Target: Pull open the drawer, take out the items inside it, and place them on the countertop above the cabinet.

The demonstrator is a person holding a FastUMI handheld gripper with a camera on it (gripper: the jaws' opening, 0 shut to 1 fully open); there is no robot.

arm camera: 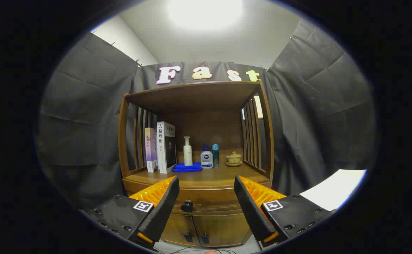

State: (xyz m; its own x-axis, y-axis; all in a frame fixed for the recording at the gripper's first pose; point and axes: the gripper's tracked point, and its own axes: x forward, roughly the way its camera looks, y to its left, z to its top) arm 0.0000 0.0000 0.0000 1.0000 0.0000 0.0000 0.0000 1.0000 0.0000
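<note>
A wooden cabinet (197, 192) stands straight ahead, its countertop (223, 174) under an open shelf frame. Just below the countertop runs the closed drawer front with a dark round knob (187, 206), left of the gap's middle between my fingers. My gripper (207, 195) is open, its fingers spread wide, nothing held, short of the cabinet. The drawer's contents are hidden.
On the countertop stand two books (160, 148) at the left, a blue cloth (187, 167) under a white pump bottle (188, 151), a small white bottle (206, 158), a teal bottle (215, 154) and a lidded cup (234, 158) on a saucer. Two lower doors (206, 229) sit beneath the drawer.
</note>
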